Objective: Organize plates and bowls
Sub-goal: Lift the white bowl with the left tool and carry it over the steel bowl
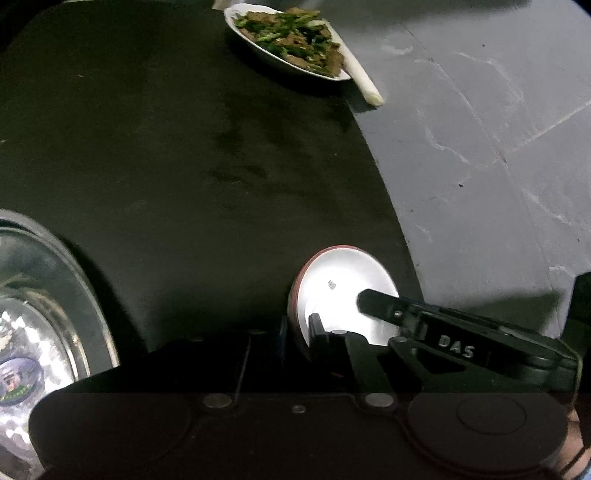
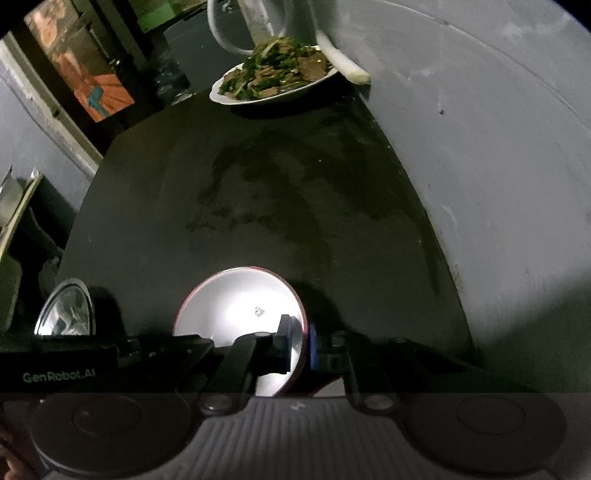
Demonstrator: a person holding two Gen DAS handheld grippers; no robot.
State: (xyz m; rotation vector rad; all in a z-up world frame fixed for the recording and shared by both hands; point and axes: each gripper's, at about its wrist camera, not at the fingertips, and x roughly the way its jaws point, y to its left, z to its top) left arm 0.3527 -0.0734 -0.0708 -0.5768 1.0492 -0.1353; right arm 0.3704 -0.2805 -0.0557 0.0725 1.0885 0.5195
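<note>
While only our right wrist view shows the glass pitcher (image 2: 251,26) at twelve o'clock, both our grippers (image 1: 301,328) (image 2: 299,343) pinch the small, red-rimmed white bowl (image 2: 236,299) above the black table (image 2: 258,184), at six o'clock.

Both wrist cameras are sitting low and close over the dark tabletop (image 1: 184,147), facing its far edge, sharing the red-rimmed bowl (image 2: 236,295) and the food plate (image 1: 284,40).
</note>
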